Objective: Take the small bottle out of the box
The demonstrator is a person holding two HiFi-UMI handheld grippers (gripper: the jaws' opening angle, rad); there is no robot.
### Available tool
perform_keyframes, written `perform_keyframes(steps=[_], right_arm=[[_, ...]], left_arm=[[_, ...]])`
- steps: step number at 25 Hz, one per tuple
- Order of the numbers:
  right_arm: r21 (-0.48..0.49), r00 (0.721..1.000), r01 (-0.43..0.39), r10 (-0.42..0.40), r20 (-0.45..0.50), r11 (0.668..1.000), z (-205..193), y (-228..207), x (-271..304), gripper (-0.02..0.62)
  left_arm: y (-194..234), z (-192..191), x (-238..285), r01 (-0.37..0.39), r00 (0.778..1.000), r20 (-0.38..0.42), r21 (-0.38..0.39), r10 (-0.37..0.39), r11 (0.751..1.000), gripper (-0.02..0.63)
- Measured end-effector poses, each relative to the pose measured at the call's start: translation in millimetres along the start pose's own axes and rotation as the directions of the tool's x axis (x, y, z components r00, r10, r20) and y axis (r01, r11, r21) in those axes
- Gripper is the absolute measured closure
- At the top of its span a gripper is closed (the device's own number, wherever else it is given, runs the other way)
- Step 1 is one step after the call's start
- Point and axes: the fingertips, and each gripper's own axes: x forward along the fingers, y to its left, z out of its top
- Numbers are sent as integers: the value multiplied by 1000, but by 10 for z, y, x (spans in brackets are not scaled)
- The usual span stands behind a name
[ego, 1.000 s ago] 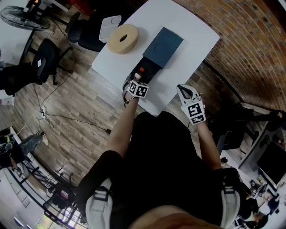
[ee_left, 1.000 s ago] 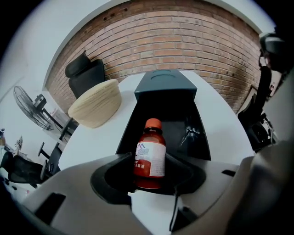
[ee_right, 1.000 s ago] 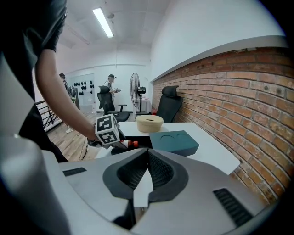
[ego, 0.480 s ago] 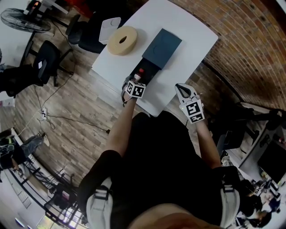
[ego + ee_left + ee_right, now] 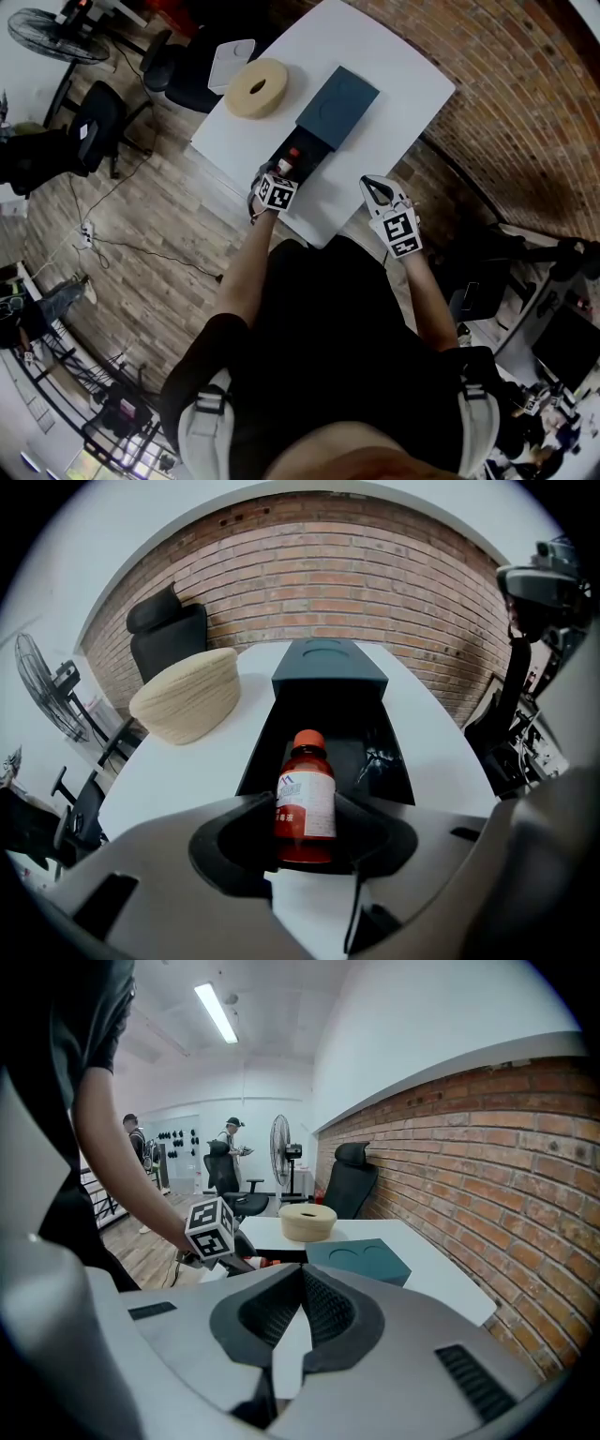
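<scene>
A small red-capped bottle with a white label lies in the open black tray of a dark teal box on the white table. My left gripper reaches into the tray's near end. Its jaws are closing with the bottle between them, the pads close along its sides. In the head view the bottle's cap peeks out just beyond the left gripper. My right gripper hovers over the table's near edge, right of the box, shut and empty. The right gripper view shows its pads meeting.
A beige tape roll stands left of the box, with a white flat device at the table's far left corner. Black office chairs and a fan stand on the wooden floor. A brick wall runs behind the table.
Both grippers have shifted slightly forward over the table. The left one has moved in closer over the tray's near end and the bottle.
</scene>
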Motion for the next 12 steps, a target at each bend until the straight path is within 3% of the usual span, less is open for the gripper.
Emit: perform_keyframes(steps=[12], right_arm=[[4,1000,22,-22,-12,1000,83,128,2,598]], left_arm=[[35,137,-179,45,994,105,-6,-44,999,391]])
